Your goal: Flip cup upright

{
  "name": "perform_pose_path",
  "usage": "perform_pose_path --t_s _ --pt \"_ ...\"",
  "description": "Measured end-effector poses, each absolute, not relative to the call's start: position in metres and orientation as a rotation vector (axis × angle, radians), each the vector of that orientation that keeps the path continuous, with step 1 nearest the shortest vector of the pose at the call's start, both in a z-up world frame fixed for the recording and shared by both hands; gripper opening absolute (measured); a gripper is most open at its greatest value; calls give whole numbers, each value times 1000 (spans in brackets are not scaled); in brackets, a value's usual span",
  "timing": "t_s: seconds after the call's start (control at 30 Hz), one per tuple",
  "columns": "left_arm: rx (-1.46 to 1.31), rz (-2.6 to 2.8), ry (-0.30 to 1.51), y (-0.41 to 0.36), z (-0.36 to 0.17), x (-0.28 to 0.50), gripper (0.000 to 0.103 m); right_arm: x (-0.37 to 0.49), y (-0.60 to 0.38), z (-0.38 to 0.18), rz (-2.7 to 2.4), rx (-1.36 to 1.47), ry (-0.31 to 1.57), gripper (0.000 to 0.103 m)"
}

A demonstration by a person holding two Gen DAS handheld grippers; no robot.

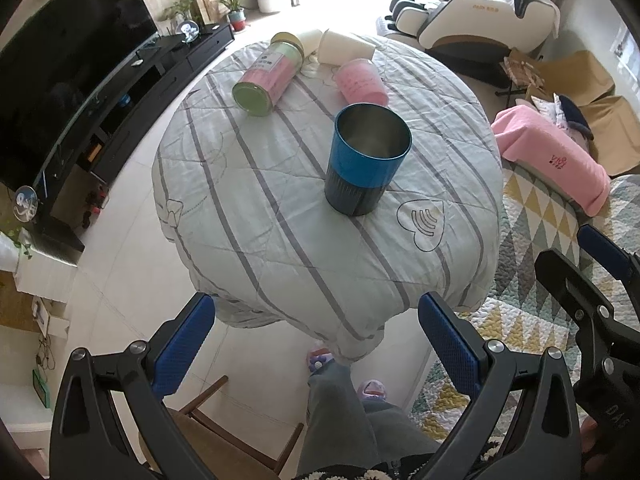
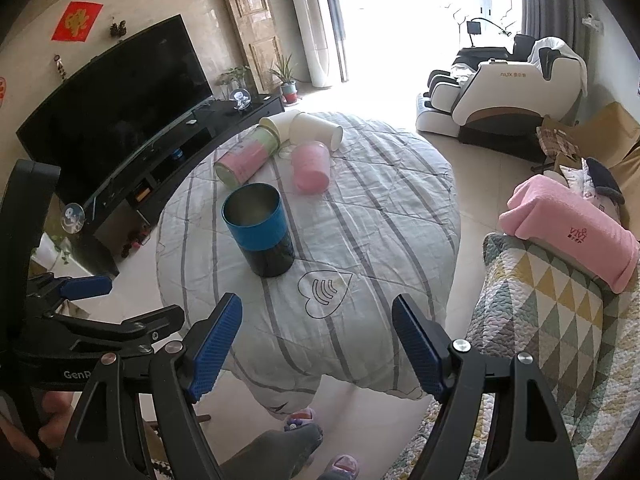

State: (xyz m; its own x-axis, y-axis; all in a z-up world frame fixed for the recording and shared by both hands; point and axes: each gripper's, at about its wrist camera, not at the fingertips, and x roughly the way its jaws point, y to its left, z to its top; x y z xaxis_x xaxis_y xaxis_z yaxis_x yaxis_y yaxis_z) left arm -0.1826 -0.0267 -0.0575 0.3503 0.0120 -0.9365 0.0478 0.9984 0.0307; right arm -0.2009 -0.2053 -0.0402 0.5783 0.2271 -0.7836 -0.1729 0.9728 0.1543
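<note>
Cup (image 1: 366, 158) stands upright, beyond both spread tongs (image 1: 316, 344).

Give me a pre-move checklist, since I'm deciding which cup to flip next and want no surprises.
1. Blue cup upright, mouth up: ok, needs no flip.
2. Pink cup needs flipping: ok as the next target, it stands mouth down.
3. White cups and the pink-and-green canister on their sides: not ok, they lie crowded close to the pink cup.
4. Left gripper open and empty: ok.
5. Right gripper open and empty: ok.
6. Clear approach to the pink cup: cannot tell, the blue cup stands between both grippers and it.
</note>
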Motion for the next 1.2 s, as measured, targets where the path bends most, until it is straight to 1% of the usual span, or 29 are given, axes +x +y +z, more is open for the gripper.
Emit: perform_pose_path --t_s 1.2 --pt "55 -27 1205 -27 -52 -177 103 -194 -210 -46 217 73 952 79"
